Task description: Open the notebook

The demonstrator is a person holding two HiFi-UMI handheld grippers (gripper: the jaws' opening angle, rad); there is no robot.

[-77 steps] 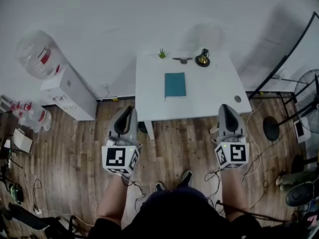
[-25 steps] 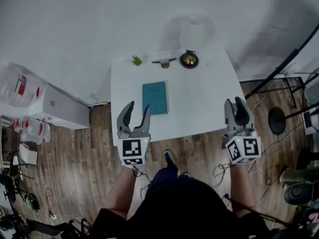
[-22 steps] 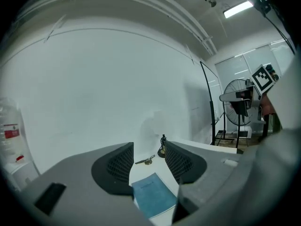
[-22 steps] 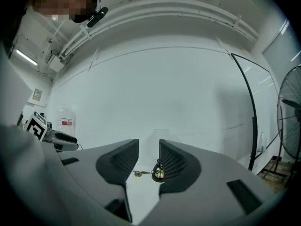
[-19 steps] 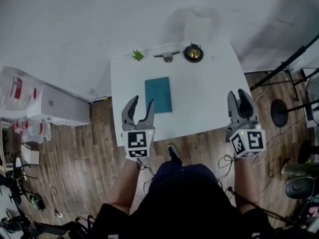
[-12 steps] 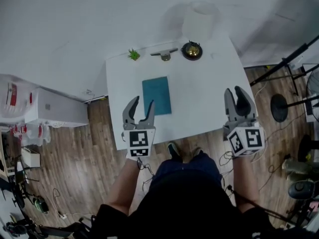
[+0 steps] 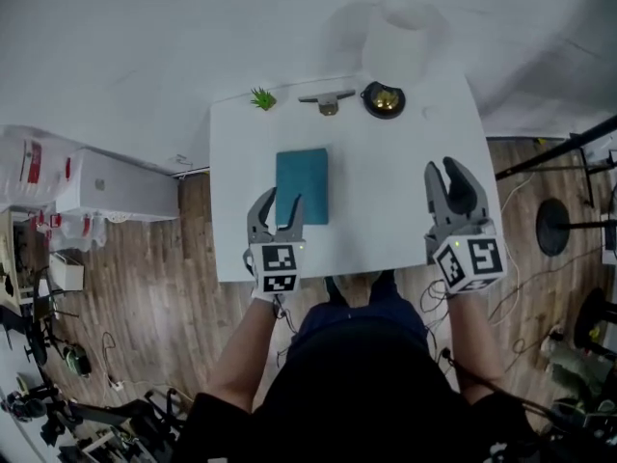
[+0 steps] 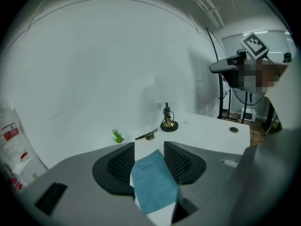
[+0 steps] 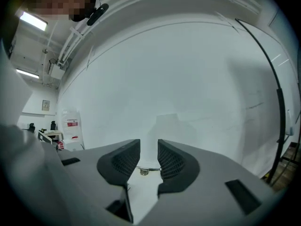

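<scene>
A teal notebook [image 7: 302,184] lies shut on the white table [image 7: 386,210], left of its middle. My left gripper [image 7: 277,201] is over the notebook's near left corner, open; its jaws have just been closing a little with nothing pinched. In the left gripper view the notebook [image 8: 153,185] shows in the gap ahead of the left gripper [image 8: 149,149], lying flat below the jaws. My right gripper [image 7: 443,170] is over the table's right part, well apart from the notebook. Seen in its own view, the right gripper [image 9: 149,147] is open with a narrow empty gap, its jaws also just closing.
Along the table's far edge stand a small green plant [image 7: 261,97], a pen-like holder [image 7: 326,99], a brass ornament [image 7: 384,99] and a white lamp shade [image 7: 400,41]. A white cabinet [image 7: 116,186] stands on the floor at left, black stands [image 7: 554,225] at right.
Both grippers have moved forward from the table's near edge over its top. The left one came down to the notebook's near left corner; the right one drifted left.
</scene>
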